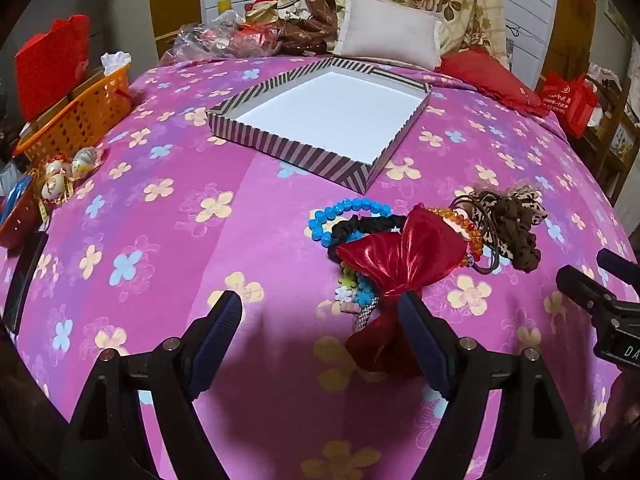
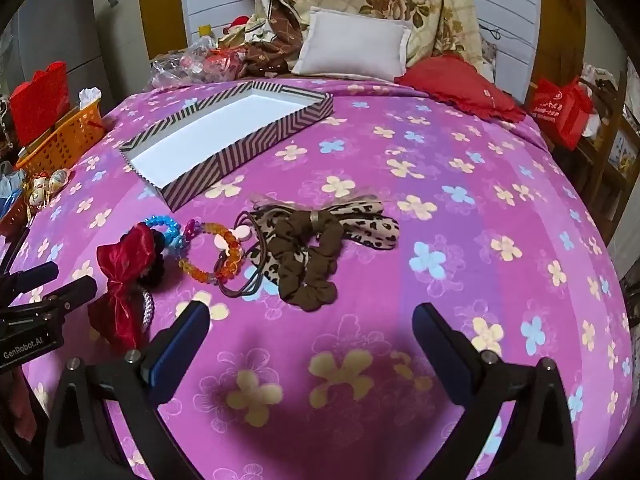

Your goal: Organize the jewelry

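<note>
Both grippers, left gripper and right gripper, hang released and empty. The jewelry pile lies just before the empty striped box, seemingly awaiting sorting into it.

A shallow striped box, open and white inside with nothing in it, sat on the bed, set at a slant. Near its front corner the jewelry lay in a loose heap: a red satin bow draped over a black scrunchie, a blue bead bracelet just behind them, and an orange bead bracelet beside the bow. To the right lay brown hair ties, a brown scrunchie and a leopard-print ribbon, overlapping one another.
</note>
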